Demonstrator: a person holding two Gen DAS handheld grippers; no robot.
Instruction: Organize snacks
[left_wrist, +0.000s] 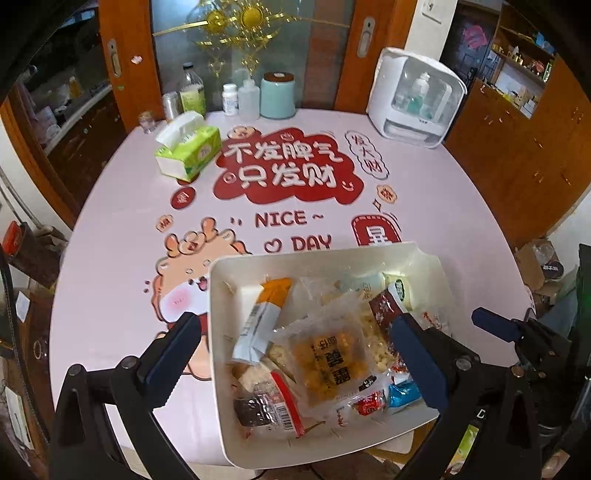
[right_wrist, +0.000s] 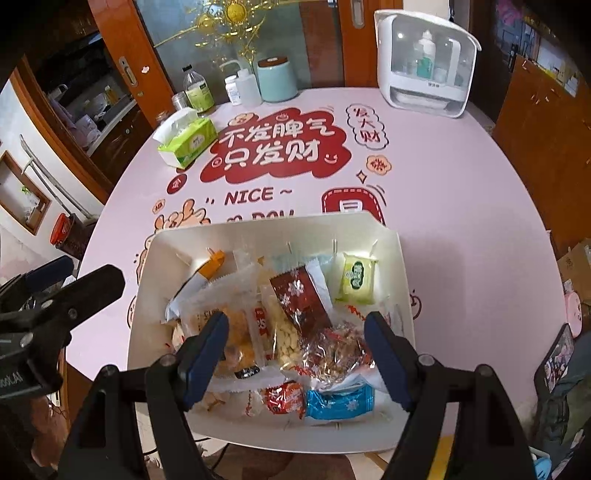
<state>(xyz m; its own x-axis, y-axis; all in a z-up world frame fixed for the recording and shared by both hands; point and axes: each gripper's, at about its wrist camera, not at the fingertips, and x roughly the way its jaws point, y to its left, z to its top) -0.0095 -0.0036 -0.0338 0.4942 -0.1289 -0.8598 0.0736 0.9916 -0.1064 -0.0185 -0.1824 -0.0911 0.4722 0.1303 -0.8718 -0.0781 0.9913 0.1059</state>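
Observation:
A white rectangular box (left_wrist: 221, 332) (right_wrist: 140, 306) sits at the near edge of the pink table, filled with several wrapped snacks: a clear pack of yellow puffs (left_wrist: 332, 358), an orange-topped stick pack (left_wrist: 266, 314), a dark red pack (right_wrist: 299, 299), a green-and-white pack (right_wrist: 356, 277), a blue candy (right_wrist: 340, 400). My left gripper (left_wrist: 295, 343) is open above the box, its left finger outside the box's left wall. My right gripper (right_wrist: 295, 350) is open and empty above the snacks.
A green tissue pack (left_wrist: 188, 147) lies at the far left of the table (left_wrist: 110, 240). Bottles and a teal canister (left_wrist: 277, 94) stand at the back edge. A white appliance (left_wrist: 415, 98) stands at the back right. Wooden cabinets surround the table.

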